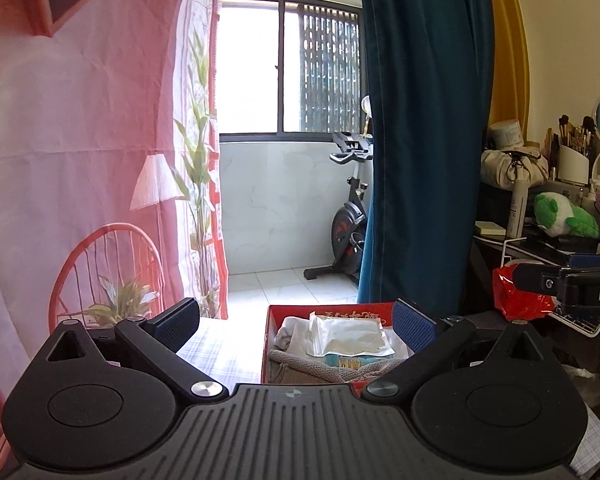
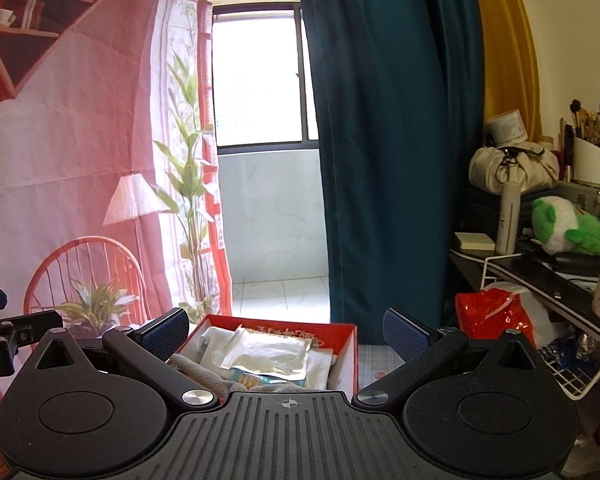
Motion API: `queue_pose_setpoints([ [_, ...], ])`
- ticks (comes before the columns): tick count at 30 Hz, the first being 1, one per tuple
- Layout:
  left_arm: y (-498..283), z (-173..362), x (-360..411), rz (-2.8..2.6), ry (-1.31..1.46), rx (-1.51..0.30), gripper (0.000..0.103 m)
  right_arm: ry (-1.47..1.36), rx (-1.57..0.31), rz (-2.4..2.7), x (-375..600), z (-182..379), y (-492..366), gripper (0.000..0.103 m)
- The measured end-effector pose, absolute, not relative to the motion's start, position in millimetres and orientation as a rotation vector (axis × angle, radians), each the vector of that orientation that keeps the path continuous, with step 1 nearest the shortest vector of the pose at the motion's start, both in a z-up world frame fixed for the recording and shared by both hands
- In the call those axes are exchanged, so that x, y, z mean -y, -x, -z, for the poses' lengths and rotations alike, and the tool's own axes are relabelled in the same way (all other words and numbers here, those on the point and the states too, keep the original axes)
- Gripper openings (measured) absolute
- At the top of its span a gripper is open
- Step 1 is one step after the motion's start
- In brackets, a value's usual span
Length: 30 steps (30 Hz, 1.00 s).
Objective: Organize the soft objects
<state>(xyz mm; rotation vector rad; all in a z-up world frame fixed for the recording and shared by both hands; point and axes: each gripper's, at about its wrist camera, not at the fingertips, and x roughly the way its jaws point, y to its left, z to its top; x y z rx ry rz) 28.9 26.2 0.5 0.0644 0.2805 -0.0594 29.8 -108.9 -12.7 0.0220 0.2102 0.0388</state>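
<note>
A red box (image 1: 270, 336) (image 2: 346, 354) stands on a checked cloth (image 1: 216, 354) right in front of both grippers. Inside it lie a clear plastic pouch (image 1: 350, 334) (image 2: 266, 350), a white cloth (image 1: 290, 332), a grey knitted piece (image 1: 312, 368) and a light blue packet (image 1: 354, 361). My left gripper (image 1: 298, 322) is open above the box's near edge with nothing between its fingers. My right gripper (image 2: 286, 330) is open too, empty, over the same box. The right gripper's finger (image 1: 540, 280) shows at the right edge of the left wrist view.
A dark teal curtain (image 2: 392, 140) hangs behind the box. To the right, a cluttered dark shelf holds a green and white plush toy (image 2: 568, 230), a white bottle (image 2: 508, 218) and brushes. A red plastic bag (image 2: 494, 314) and a white wire basket (image 2: 580, 368) sit below it. An exercise bike (image 1: 350, 216) stands by the window.
</note>
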Motion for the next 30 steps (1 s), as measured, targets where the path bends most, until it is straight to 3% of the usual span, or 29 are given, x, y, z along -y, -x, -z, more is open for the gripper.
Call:
queue_pose_setpoints([
  [30,-26.5,-0.1,-34.3,0.018,-0.039,-0.310,0.103,-0.022,-0.232,-0.035,105.5,14.6,-28.1,0.103],
])
